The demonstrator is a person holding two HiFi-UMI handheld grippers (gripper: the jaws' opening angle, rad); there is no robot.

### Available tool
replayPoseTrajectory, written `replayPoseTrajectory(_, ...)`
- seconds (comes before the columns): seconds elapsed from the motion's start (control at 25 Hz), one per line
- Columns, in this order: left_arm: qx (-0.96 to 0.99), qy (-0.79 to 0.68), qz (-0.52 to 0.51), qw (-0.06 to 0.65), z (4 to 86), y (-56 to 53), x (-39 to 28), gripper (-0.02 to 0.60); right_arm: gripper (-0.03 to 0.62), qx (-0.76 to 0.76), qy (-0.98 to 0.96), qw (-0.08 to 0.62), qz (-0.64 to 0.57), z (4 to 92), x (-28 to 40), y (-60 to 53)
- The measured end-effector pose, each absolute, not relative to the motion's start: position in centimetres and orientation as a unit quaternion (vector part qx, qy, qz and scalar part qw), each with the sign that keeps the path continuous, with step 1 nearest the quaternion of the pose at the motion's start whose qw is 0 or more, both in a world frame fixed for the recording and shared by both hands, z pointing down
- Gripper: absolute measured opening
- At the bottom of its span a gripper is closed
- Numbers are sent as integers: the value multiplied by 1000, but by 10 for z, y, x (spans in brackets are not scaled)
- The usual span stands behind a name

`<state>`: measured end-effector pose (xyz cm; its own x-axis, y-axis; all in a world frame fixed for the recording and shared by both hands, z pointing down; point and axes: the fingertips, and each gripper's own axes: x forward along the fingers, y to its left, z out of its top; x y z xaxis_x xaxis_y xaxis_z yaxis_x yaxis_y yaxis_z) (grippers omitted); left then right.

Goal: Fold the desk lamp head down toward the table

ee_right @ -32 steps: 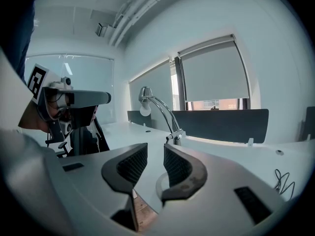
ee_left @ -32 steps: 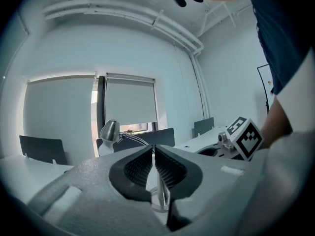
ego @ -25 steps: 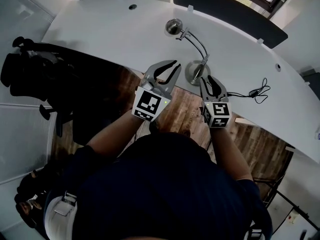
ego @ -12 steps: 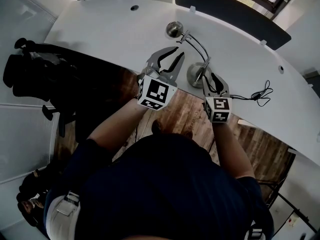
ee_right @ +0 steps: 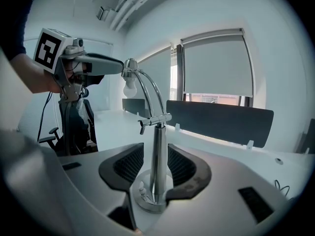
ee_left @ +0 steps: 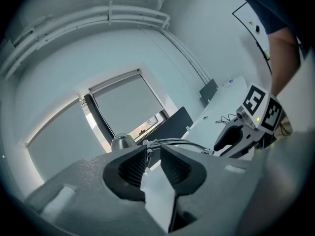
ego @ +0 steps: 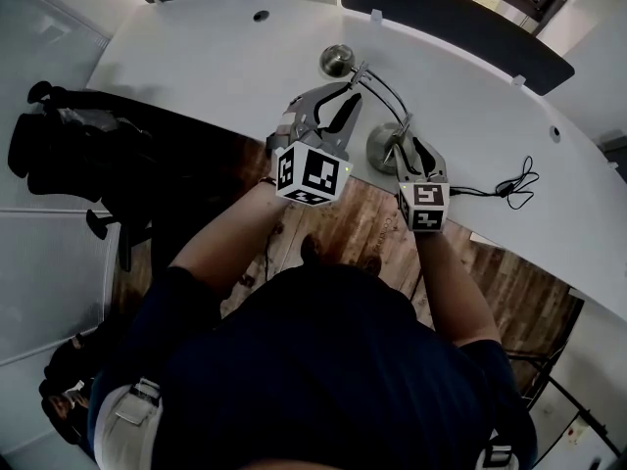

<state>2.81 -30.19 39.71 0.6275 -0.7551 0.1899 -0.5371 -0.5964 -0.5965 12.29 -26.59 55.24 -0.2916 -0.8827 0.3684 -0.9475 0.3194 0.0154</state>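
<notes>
A chrome desk lamp stands on the white desk (ego: 196,67). Its round base (ego: 377,150) carries a curved double arm (ego: 384,86) that ends in the lamp head (ego: 338,60). My left gripper (ego: 345,94) is up by the arm just below the head, open with a narrow gap. In the left gripper view (ee_left: 153,151) the arm (ee_left: 182,144) and head (ee_left: 120,142) lie just past the tips. My right gripper (ee_right: 155,156) straddles the lamp post (ee_right: 157,132) above the base (ee_right: 152,203). Its jaws are opening, with a gap on both sides of the post.
A black cable (ego: 509,179) lies coiled on the desk to the right of the lamp. Dark divider panels (ego: 451,18) line the desk's far edge. A black office chair (ego: 69,145) stands at the left over the wooden floor (ego: 362,223).
My left gripper has moved toward the lamp arm and rolled. My right gripper has moved forward, and its jaws now stand on either side of the post.
</notes>
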Motion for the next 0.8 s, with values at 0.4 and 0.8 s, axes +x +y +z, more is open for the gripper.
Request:
replayPoseTrajectory(0.4,-847,369,-241,296,395,-310,35,71,147,578,-795,156,102,558,121,-292)
replayPoseTrajectory(0.8,-845,374,-240,297,394,-315,34,48,118,580,-796,152,87,561,120,-303)
